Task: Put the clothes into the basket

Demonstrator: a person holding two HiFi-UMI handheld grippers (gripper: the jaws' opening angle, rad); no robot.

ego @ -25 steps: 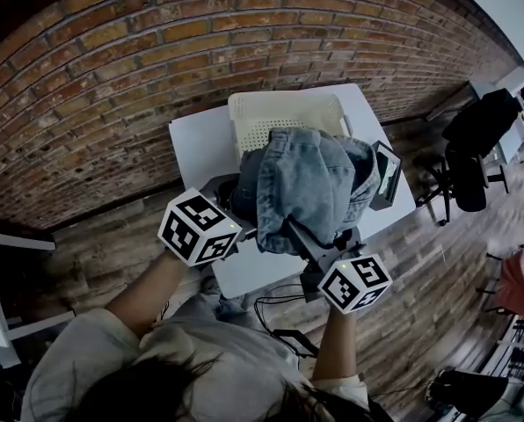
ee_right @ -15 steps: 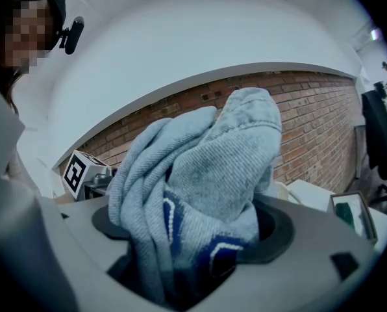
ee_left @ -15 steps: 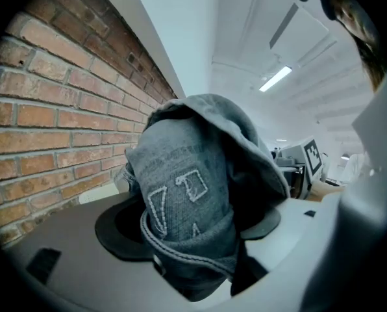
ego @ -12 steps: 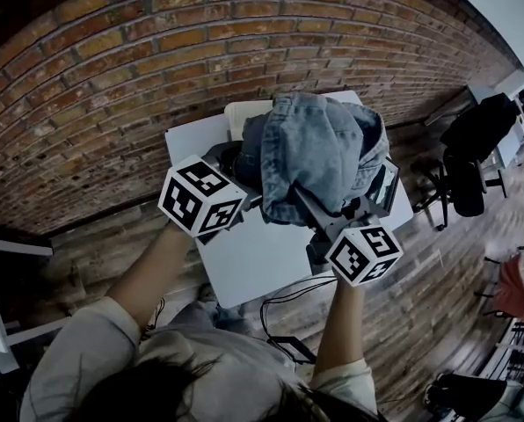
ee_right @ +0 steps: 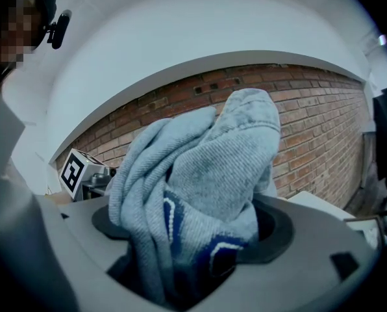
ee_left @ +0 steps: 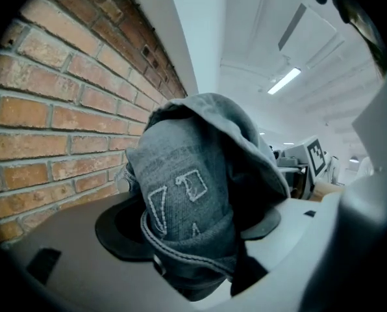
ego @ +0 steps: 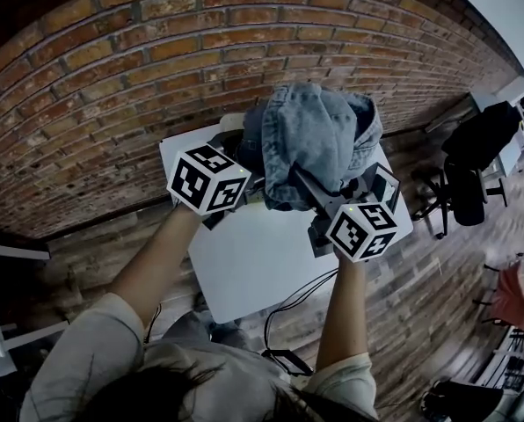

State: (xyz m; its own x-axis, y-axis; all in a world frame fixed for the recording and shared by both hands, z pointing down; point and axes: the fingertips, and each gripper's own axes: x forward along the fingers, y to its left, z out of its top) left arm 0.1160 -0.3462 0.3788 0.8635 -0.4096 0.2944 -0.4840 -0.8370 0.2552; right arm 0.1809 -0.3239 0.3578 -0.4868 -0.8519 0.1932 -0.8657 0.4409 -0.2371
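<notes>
1. The left gripper (ee_left: 192, 255) has its jaws partway closed, clamping a bunched fold of the denim garment (ego: 316, 134).
2. The right gripper (ee_right: 195, 259) pinches another bunch the same way.
3. The garment hangs between both grippers, above the far edge of the white table (ego: 253, 262).

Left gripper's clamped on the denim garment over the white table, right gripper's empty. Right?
Wrong on the right gripper: the right gripper view shows it clamped on the denim garment too. Left gripper and white table are as stated.

left claw (ego: 242, 167): clamped on denim garment (ego: 319, 134) | right claw (ego: 308, 185): clamped on it too | left arm (ego: 152, 266), right arm (ego: 341, 310): outstretched
</notes>
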